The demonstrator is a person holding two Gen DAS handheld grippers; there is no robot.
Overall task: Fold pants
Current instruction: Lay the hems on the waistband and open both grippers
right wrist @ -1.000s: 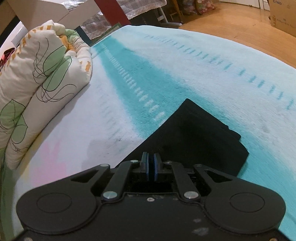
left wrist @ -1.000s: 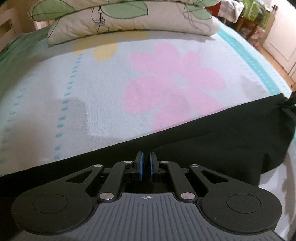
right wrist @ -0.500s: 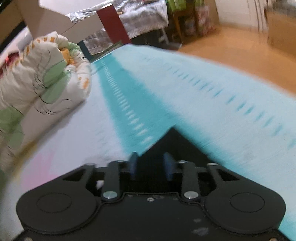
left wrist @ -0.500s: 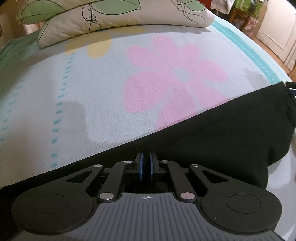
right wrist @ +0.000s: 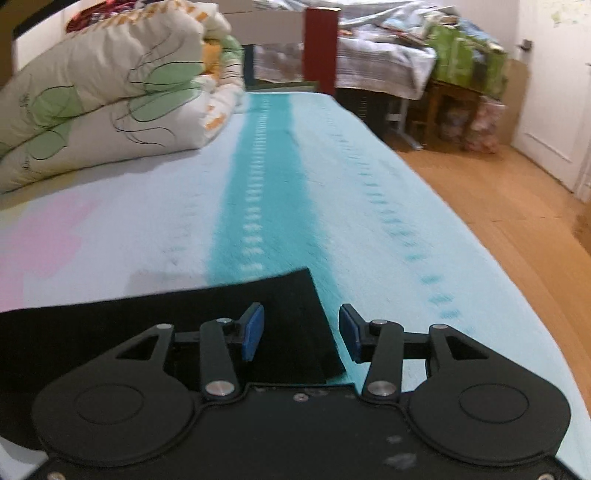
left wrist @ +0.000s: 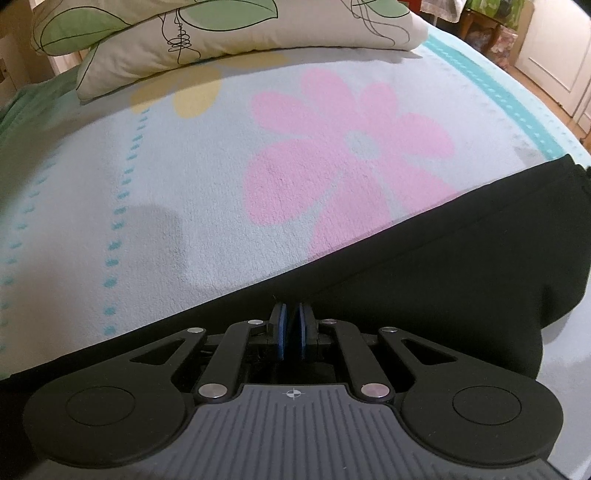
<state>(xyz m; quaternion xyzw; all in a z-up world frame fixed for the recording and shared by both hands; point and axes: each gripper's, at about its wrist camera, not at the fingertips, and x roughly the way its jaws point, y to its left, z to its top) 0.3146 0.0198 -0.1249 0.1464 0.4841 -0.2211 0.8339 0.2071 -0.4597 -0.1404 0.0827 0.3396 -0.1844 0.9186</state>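
The black pants (left wrist: 461, 266) lie flat on the bed blanket (left wrist: 184, 192), their long edge running diagonally from lower left to upper right. My left gripper (left wrist: 291, 330) is shut, its blue pads pinching the pants' near edge. In the right wrist view the pants' end (right wrist: 221, 314) lies flat with a square corner on the teal stripe. My right gripper (right wrist: 301, 332) is open and empty, its blue pads straddling the pants' right edge just above the cloth.
A folded floral duvet (left wrist: 207, 33) lies at the head of the bed, also in the right wrist view (right wrist: 103, 103). The bed's right edge drops to a wooden floor (right wrist: 517, 229). Cluttered furniture (right wrist: 443, 74) and a white door (right wrist: 561, 92) stand beyond.
My right gripper opened and let go of the pants' end, which now lies flat; it swung to the right. My left gripper stayed shut on the pants and shifted slightly forward.
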